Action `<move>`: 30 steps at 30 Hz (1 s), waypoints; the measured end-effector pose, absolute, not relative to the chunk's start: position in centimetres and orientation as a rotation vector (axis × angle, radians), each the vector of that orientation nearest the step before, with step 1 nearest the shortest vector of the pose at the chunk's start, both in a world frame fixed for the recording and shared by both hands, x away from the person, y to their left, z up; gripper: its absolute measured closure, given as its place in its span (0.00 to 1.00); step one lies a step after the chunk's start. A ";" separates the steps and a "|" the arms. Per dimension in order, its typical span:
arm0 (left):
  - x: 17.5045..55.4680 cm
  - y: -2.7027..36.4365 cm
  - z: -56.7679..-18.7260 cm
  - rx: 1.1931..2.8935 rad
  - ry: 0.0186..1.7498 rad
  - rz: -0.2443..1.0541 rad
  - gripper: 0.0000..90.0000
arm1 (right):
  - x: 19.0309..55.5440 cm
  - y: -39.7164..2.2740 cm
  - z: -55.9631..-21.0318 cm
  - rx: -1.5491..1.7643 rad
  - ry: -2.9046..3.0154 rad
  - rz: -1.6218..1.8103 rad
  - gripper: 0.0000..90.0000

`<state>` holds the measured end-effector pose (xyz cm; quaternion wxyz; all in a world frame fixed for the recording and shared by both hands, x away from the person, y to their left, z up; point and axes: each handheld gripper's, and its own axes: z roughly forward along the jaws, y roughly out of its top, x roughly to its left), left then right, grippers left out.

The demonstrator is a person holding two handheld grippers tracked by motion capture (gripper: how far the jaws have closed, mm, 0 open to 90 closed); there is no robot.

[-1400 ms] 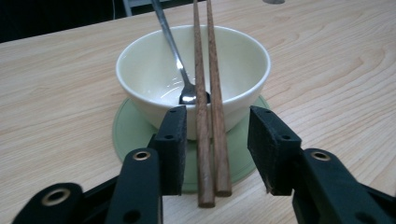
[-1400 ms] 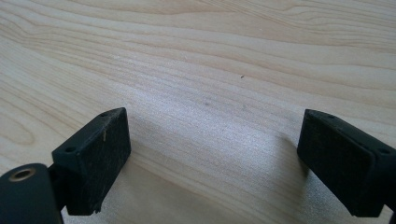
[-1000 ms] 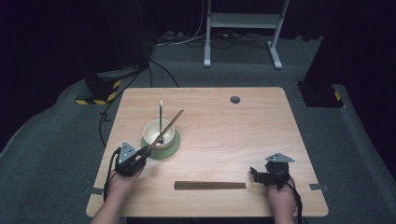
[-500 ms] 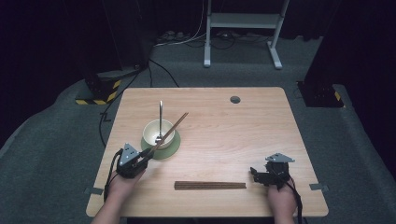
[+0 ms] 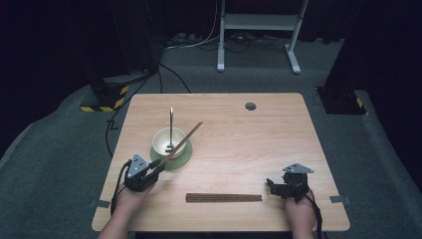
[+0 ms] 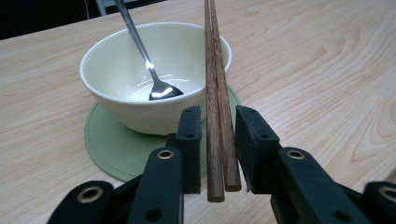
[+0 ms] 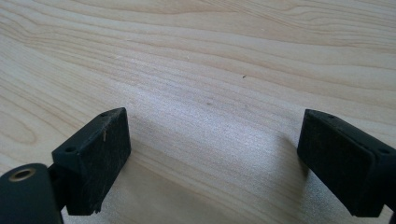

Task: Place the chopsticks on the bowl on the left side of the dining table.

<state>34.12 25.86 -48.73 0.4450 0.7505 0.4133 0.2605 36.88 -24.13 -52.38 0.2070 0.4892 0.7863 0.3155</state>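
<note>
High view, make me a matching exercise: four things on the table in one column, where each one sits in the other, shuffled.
Things:
1. spoon
2. bowl
3. green mat
4. flat pair of chopsticks

Places:
A. lies on the bare table, near the front edge
B. leans inside the bowl
C. lies under the bowl
D. sits on the green mat

Pairs: 1-B, 2-D, 3-C, 4-A
</note>
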 end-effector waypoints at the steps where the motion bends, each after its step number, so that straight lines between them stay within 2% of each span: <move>1: 34.1 25.9 -48.7 1.862 1.026 0.650 0.76 | 36.9 -24.1 -52.4 1.362 2.190 0.879 0.11; 22: 35.1 27.9 -48.8 1.798 1.129 0.732 0.67 | 36.6 -24.0 -52.3 1.355 2.195 0.885 0.13; 30: 35.7 28.8 -48.8 1.770 1.164 0.712 0.65 | 36.6 -23.6 -51.4 1.343 2.185 0.891 0.14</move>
